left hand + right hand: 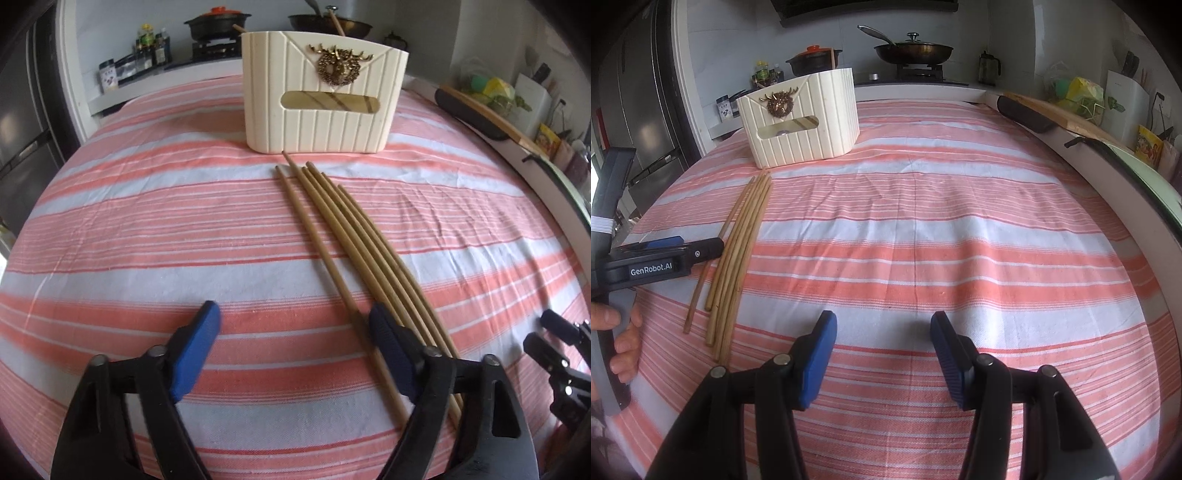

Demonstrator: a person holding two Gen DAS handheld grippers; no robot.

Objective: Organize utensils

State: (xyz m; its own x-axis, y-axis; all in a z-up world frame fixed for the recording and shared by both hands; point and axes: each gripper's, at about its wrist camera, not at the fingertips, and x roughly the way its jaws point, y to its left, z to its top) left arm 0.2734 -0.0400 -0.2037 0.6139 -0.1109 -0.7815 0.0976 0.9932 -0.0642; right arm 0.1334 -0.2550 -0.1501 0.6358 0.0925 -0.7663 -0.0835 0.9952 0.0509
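Note:
Several bamboo chopsticks lie side by side on the striped cloth, tips towards a cream ribbed holder with a gold ornament and a slot in its front. My left gripper is open low over their near ends. Its right finger sits between the leftmost stick and the others, and no pad presses on any stick. In the right wrist view the chopsticks and the holder are at the left, with the left gripper beside the sticks. My right gripper stands open over bare cloth, holding nothing.
The pink and white striped cloth covers the table. Behind it stand a clay pot, a lidded pan and bottles. A wooden board lies along the right edge. A dark fridge stands left.

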